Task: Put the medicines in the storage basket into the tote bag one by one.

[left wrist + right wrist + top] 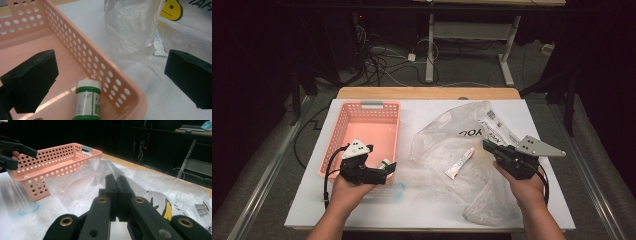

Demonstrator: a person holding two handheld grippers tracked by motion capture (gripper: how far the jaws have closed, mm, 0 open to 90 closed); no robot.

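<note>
- Two grippers: my left gripper (388, 167) has its fingers (33, 80) wide apart, holding nothing; my right gripper (488, 146) has its fingers pressed together, empty.
- Bottle (87, 101): inside the basket (117, 86) at its near corner, between my left fingers, cap pointing away from them.
- Tube (460, 163): in the bag (452, 132) on the surface (307, 200), nearer my right gripper, long axis slanting away and rightward.

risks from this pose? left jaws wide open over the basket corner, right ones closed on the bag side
1. The green bottle lies at the pink basket corner below the open left gripper; one jaw is outside the wall, so closing could clip the rim.
2. The tube rests on the loose plastic bag; the right gripper, jaws together, may snag film and drag it.
</note>
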